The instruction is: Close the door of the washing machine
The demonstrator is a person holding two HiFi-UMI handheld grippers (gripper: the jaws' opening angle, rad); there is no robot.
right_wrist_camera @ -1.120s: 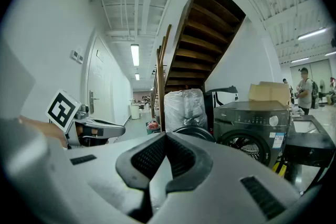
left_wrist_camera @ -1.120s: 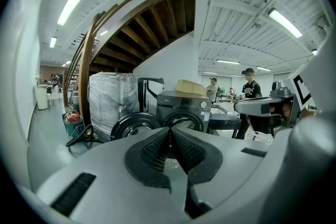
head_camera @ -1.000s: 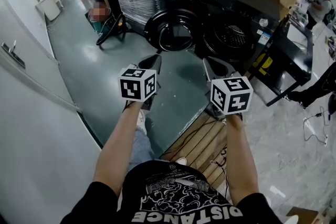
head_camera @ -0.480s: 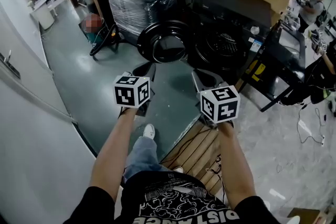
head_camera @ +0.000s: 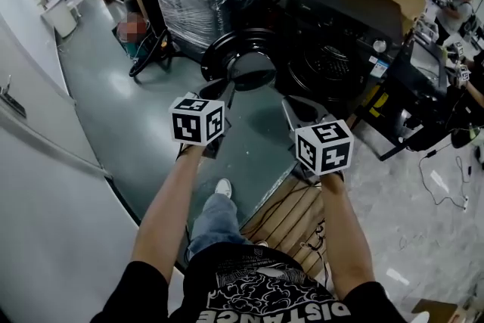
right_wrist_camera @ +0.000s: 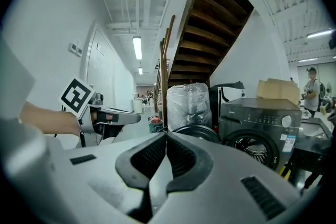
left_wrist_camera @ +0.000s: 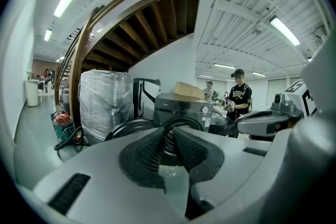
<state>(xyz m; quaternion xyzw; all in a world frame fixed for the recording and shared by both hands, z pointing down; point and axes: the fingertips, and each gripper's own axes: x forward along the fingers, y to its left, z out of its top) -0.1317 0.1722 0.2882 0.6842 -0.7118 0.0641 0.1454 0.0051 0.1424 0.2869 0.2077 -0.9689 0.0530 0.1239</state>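
Green floor (head_camera: pixel 128 110) leads to the washing machine (head_camera: pixel 340 26), door (head_camera: pixel 246 57) swung open; my left gripper (head_camera: pixel 219 91) has just been opening, empty; right gripper (head_camera: pixel 302 108) closed.

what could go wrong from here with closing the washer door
The door hangs wide open, curved and glossy. The left gripper, its jaws just opening slightly with nothing between them, may slide off the rim when pushing. Near the person's feet lie wooden slats and loose cables, so stepping closer risks a trip.
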